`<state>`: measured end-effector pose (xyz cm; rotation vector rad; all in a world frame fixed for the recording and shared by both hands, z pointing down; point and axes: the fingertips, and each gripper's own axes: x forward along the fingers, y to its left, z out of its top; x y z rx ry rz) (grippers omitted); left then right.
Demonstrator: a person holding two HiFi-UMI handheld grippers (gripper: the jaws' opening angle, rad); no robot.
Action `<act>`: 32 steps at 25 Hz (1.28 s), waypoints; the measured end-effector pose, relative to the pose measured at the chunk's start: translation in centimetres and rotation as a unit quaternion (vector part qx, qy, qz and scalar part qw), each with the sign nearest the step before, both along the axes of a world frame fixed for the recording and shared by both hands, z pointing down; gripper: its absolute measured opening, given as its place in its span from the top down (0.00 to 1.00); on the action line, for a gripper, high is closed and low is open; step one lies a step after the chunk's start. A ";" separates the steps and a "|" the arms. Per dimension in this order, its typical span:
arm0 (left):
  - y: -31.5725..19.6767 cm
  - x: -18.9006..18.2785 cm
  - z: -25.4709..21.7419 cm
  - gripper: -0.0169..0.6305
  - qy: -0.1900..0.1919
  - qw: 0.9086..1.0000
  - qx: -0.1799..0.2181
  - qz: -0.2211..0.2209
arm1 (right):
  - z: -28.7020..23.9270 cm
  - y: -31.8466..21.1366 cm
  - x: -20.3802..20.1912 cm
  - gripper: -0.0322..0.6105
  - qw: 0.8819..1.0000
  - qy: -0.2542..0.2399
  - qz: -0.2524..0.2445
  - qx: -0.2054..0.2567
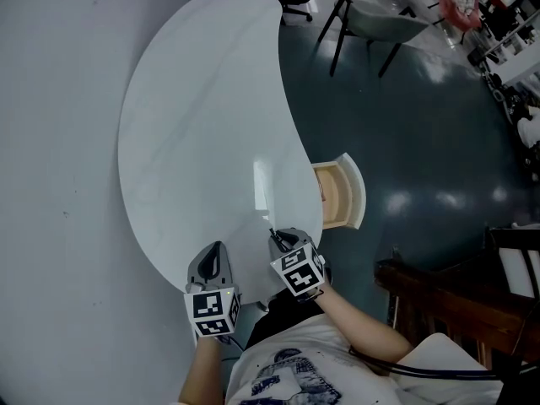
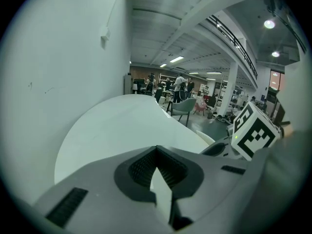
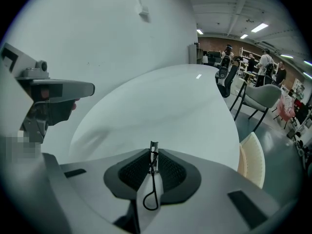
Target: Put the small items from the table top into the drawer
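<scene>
The small black tool [image 1: 272, 231], a thin metal piece with a wire loop handle, is sitting in the right gripper [image 1: 274, 236] in the head view, short of the open drawer [image 1: 337, 194] and still over the white table [image 1: 202, 125]. The left gripper [image 1: 218, 248] is hanging farther from the drawer, probably just keeping out of the way. No other small item is showing on the table top.

In the left gripper view its jaws are lying together with nothing between them, pointing along the table top with the drawer off to their right. It is taking no part in the carry.

In the right gripper view the jaws are pinching the tool edge-on. Its tip is sticking out past the pads and its loop is hanging behind them, a grip that is likely keeping so slim a piece from twisting. The drawer's pale front is lying ahead to the right, so the carry is probably heading there.
</scene>
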<state>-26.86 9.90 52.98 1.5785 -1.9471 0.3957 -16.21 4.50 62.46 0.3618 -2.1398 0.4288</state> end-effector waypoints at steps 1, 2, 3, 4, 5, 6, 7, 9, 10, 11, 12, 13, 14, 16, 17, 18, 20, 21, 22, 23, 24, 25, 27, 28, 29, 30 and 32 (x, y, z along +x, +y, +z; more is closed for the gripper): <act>0.1 -0.1 -0.2 0.94 -0.002 1.000 0.002 0.000 | -0.1 0.0 -0.1 0.85 1.000 0.001 0.001 0.002; 0.2 -0.2 -0.4 0.94 -0.004 1.000 0.003 0.000 | -0.2 -0.1 -0.1 0.85 1.000 0.000 0.002 0.004; 0.5 -0.3 -0.7 0.94 -0.005 1.000 0.005 -0.001 | -0.4 -0.1 -0.1 0.85 1.000 -0.001 0.004 0.006; 0.7 -0.3 -0.9 0.94 -0.007 1.000 0.006 -0.002 | -0.6 -0.1 -0.1 0.86 1.000 -0.004 0.005 0.008; 1.1 -0.3 -1.1 0.94 -0.010 1.000 0.007 -0.004 | -0.9 -0.1 -0.1 0.86 1.000 -0.006 0.006 0.010; 1.4 -0.3 -1.3 0.94 -0.012 1.000 0.008 -0.005 | -1.1 0.0 -0.1 0.86 1.000 -0.009 0.007 0.013; 1.8 -0.2 -1.5 0.94 -0.014 1.000 0.010 -0.007 | -1.3 0.1 0.0 0.87 1.000 -0.011 0.008 0.016; 2.7 0.0 -2.0 0.94 -0.018 1.000 0.012 -0.010 | -1.9 0.5 0.2 0.88 1.000 -0.015 0.011 0.021; 3.3 0.1 -2.4 0.94 -0.019 1.000 0.014 -0.011 | -2.3 0.8 0.3 0.88 0.999 -0.018 0.012 0.024; 3.9 0.2 -2.9 0.94 -0.021 1.000 0.015 -0.012 | -2.8 1.2 0.3 0.89 0.999 -0.021 0.013 0.026; 4.5 0.2 -3.3 0.94 -0.024 0.999 0.017 -0.013 | -3.3 1.5 0.3 0.89 0.999 -0.024 0.014 0.029; 5.0 0.2 -3.7 0.94 -0.027 0.999 0.019 -0.014 | -3.8 1.8 0.3 0.89 0.999 -0.028 0.014 0.032; 5.6 0.3 -4.1 0.94 -0.029 0.999 0.021 -0.016 | -4.3 2.1 0.3 0.89 0.999 -0.033 0.016 0.035; 6.6 0.6 -4.8 0.94 -0.035 0.999 0.027 -0.019 | -5.1 2.8 0.6 0.89 0.998 -0.042 0.020 0.039; 7.2 0.8 -5.2 0.94 -0.037 0.999 0.030 -0.020 | -5.6 3.1 0.8 0.89 0.998 -0.047 0.023 0.040; 7.7 1.0 -5.7 0.94 -0.040 0.998 0.034 -0.021 | -6.1 3.5 1.0 0.89 0.997 -0.052 0.024 0.043; 8.7 1.5 -6.5 0.94 -0.045 0.998 0.041 -0.023 | -7.2 4.2 1.3 0.89 0.996 -0.064 0.026 0.052; 9.2 1.8 -6.9 0.94 -0.048 0.998 0.045 -0.023 | -7.9 4.6 1.4 0.89 0.996 -0.069 0.027 0.057; 9.8 2.0 -7.4 0.94 -0.051 0.997 0.049 -0.023 | -8.5 5.0 1.5 0.89 0.995 -0.076 0.028 0.061; 10.3 2.4 -7.8 0.94 -0.053 0.997 0.053 -0.022 | -9.2 5.5 1.7 0.89 0.994 -0.083 0.030 0.065; 10.9 2.7 -8.3 0.94 -0.056 0.997 0.057 -0.021 | -9.8 5.9 1.9 0.89 0.993 -0.090 0.032 0.071; 11.4 3.0 -8.7 0.94 -0.059 0.996 0.061 -0.021 | -10.5 6.3 2.1 0.89 0.992 -0.094 0.033 0.077; 12.6 3.5 -9.6 0.94 -0.064 0.995 0.068 -0.021 | -11.7 7.3 2.6 0.89 0.991 -0.101 0.035 0.086; 13.1 3.7 -9.9 0.94 -0.065 0.995 0.071 -0.021 | -12.3 7.9 2.9 0.89 0.990 -0.105 0.036 0.089; 13.6 4.1 -10.1 0.94 -0.066 0.995 0.074 -0.022 | -12.8 8.4 3.3 0.89 0.989 -0.109 0.037 0.092; 14.1 4.4 -10.3 0.94 -0.066 0.995 0.078 -0.021 | -13.3 9.0 3.7 0.89 0.988 -0.112 0.037 0.095; 14.8 5.1 -11.0 0.94 -0.066 0.994 0.086 -0.019 | -14.1 9.9 4.7 0.89 0.987 -0.114 0.042 0.100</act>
